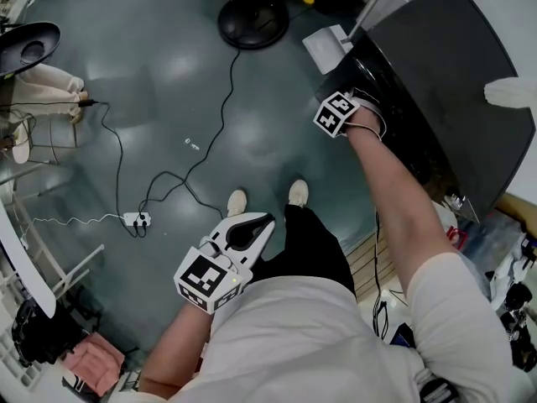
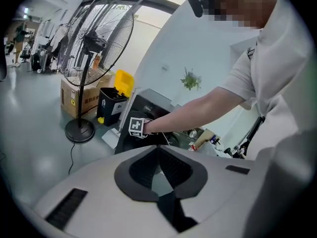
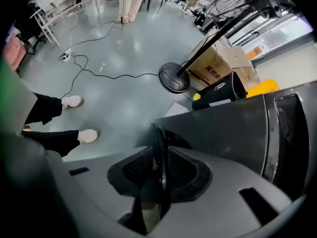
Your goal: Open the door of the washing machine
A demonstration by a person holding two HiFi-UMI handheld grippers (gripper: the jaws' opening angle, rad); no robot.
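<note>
The washing machine [image 1: 453,82] is a dark grey box at the upper right of the head view. My right gripper [image 1: 352,107], under its marker cube, reaches down over the machine's front. In the right gripper view the thin dark edge of the door [image 3: 159,133] stands upright between the jaws of the right gripper [image 3: 161,150]. A gap shows beside the edge, so the pads do not press on it. My left gripper [image 1: 267,222] hangs low by my legs, away from the machine [image 2: 148,105]. The left gripper [image 2: 157,155] has its tips together and holds nothing.
A standing fan's round base [image 1: 253,19] sits on the floor left of the machine, and its cable [image 1: 210,141] runs to a power strip [image 1: 137,219]. A white sheet [image 1: 323,47] lies by the machine's corner. Cardboard boxes [image 3: 218,66] and a yellow-lidded bin [image 3: 223,90] stand behind it.
</note>
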